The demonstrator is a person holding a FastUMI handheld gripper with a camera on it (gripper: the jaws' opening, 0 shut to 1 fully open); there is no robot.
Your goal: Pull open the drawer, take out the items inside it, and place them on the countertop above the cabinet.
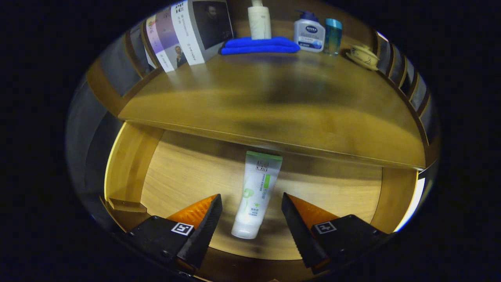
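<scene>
We log the gripper (251, 219) as two wedge-shaped jaws with ridged, sawtooth-like inner faces, each on a boxy dark mount carrying a square black-and-white fiducial tag on top, with a small screw visible low on the left mount.

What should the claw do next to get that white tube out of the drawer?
Probably lower a little and close. The claw is open, with the white tube lying flat on the floor of the open drawer, right between its fingers, neither one pressing it yet. Once gripped, the tube can go up onto the countertop.
</scene>
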